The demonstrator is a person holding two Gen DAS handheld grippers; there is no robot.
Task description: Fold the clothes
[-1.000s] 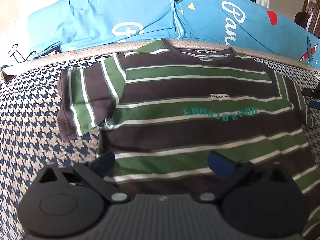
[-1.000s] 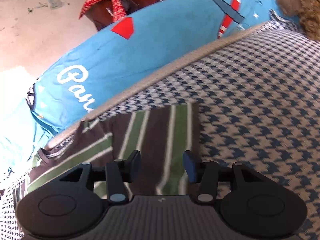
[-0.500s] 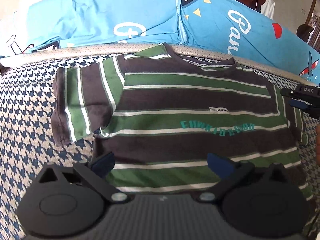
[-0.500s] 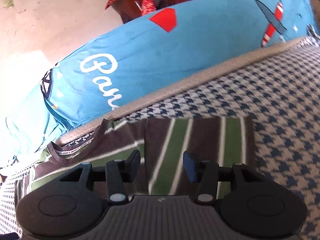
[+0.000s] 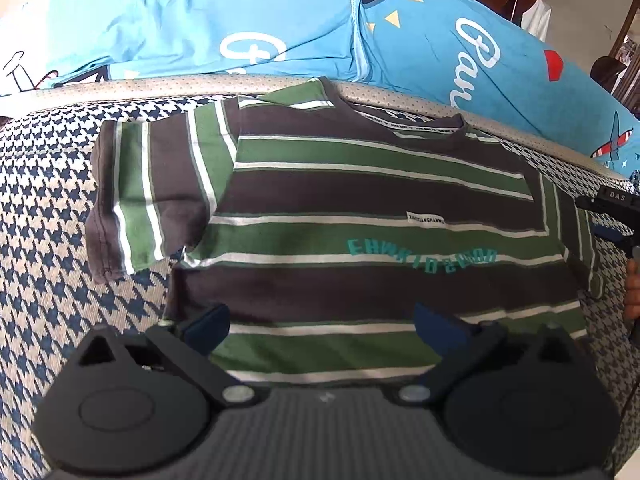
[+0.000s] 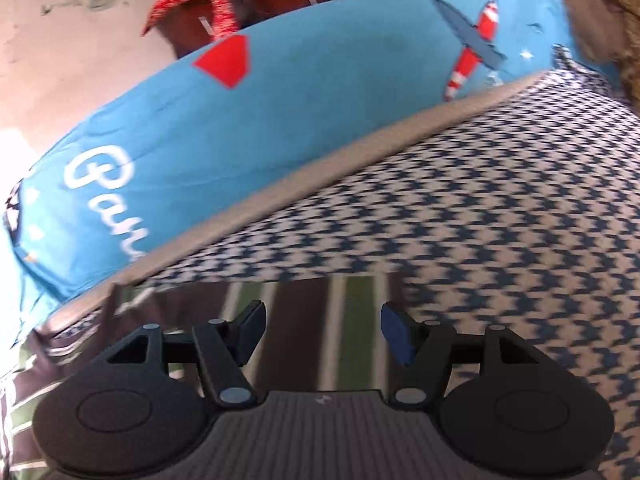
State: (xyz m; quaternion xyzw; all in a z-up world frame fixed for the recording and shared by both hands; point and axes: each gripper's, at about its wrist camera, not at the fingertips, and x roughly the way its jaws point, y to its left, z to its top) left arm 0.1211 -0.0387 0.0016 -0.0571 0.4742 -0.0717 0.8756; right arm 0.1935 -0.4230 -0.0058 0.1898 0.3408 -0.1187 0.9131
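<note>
So the striped tee (image 5: pixel 360 216) is lying flat and face-up on the houndstooth cover (image 5: pixel 48 208), collar toward the blue pillows (image 5: pixel 200 28), both sleeves spread out, no fold in it that I can see. Compared with a second ago the left gripper (image 5: pixel 320 320) has pulled back and up from the tee a bit, since more of the shirt's hem end and the sleeve on its left now fit in its view. Its jaws are spread wide with nothing between them, hovering over the hem. The right gripper (image 6: pixel 322 330) has swung across the tee's other sleeve (image 6: pixel 320 300). It's blurry (clearly moving), and its jaws have opened up from a half-closed gap to a roomier one, also empty. My read is it's lining up on that sleeve for a grab.

Surface-wise, it's a sofa or bed with a beige piped edge (image 5: pixel 168 86) just past the tee's collar. Beyond the pillows there's some brown furniture with red cloth (image 6: pixel 188 4) draped on it, and a pale wall.
</note>
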